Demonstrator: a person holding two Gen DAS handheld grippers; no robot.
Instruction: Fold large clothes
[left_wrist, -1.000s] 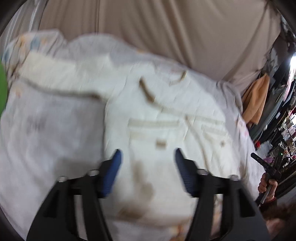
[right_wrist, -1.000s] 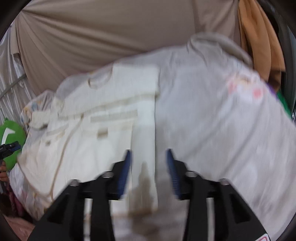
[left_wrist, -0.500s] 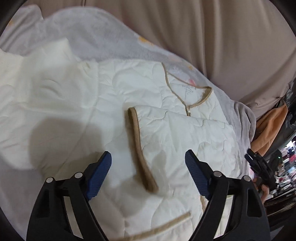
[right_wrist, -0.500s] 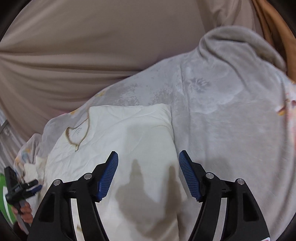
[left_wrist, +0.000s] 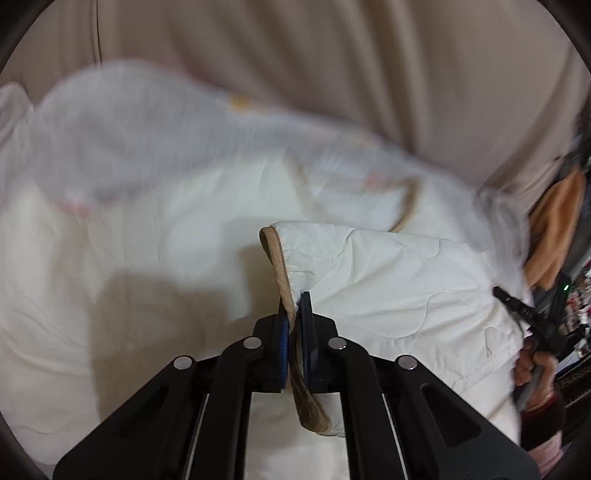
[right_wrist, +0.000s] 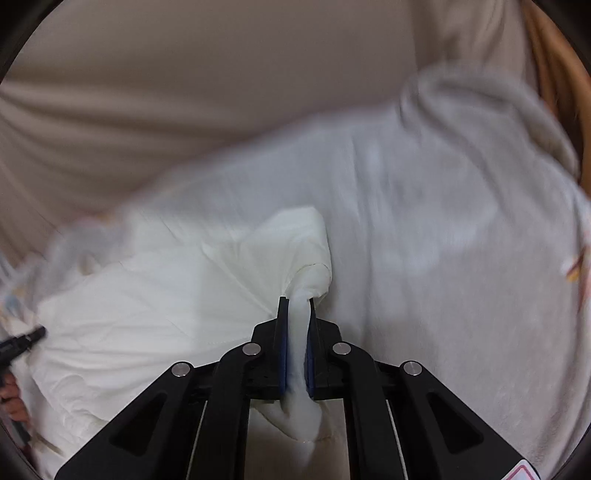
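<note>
A cream quilted jacket (left_wrist: 399, 280) with tan trim lies spread on a pale grey blanket (left_wrist: 122, 122). My left gripper (left_wrist: 294, 299) is shut on the tan-trimmed cuff of a folded-over sleeve and lifts it slightly. In the right wrist view my right gripper (right_wrist: 295, 302) is shut on a bunched fold of the jacket (right_wrist: 177, 295) at its right edge, pulling it up off the blanket (right_wrist: 443, 229). The other gripper shows small at the edge of each view: at the right (left_wrist: 532, 317) and at the left (right_wrist: 22, 339).
A beige curtain (left_wrist: 332, 66) hangs behind the bed. An orange garment (left_wrist: 554, 236) hangs at the far right, beside cluttered shelves. The blanket extends wide to the right of the jacket in the right wrist view.
Both grippers were open above the jacket; both have now come down and shut on it, the left on the sleeve cuff, the right on the jacket's edge fold.
</note>
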